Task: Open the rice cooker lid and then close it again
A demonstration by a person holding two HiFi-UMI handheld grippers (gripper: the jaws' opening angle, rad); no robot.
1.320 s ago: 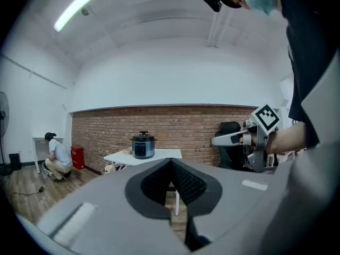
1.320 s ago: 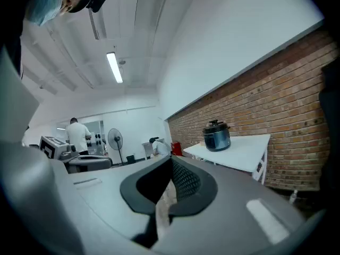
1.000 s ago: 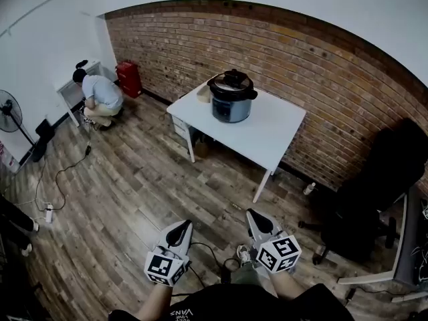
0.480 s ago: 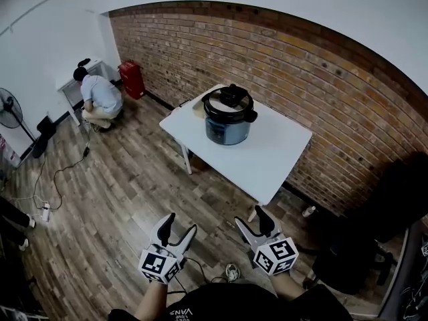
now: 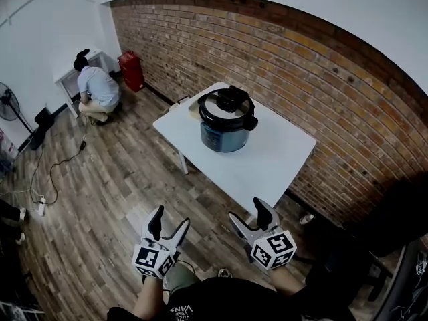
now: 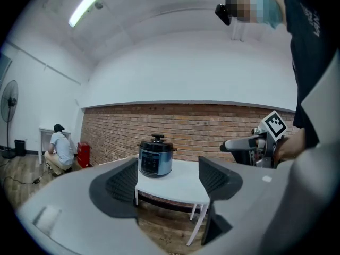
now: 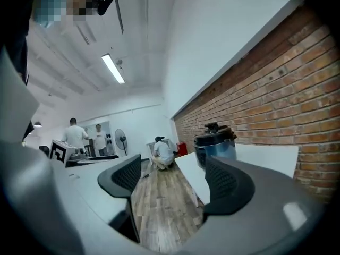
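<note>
A dark blue rice cooker [image 5: 226, 124] stands with its black lid [image 5: 227, 105] closed on a white table [image 5: 274, 162] against the brick wall. Both grippers hang low in the head view, well short of the table and apart from the cooker. My left gripper [image 5: 168, 222] has its jaws opening with nothing between them. My right gripper [image 5: 249, 213] is opening too, also empty. The left gripper view frames the cooker [image 6: 155, 158] between the fingers [image 6: 125, 180], far off. In the right gripper view the cooker [image 7: 215, 141] shows above the right finger [image 7: 226, 182].
A person [image 5: 95, 87] crouches by a small white table at the far left, next to a red box [image 5: 131, 71]. A fan [image 5: 8, 104] and floor cables [image 5: 47, 186] lie left. A dark chair [image 5: 391, 219] stands right of the table.
Both grippers went from shut to wide open. I have come closer to the table, so the cooker looks larger and nearer in the head view.
</note>
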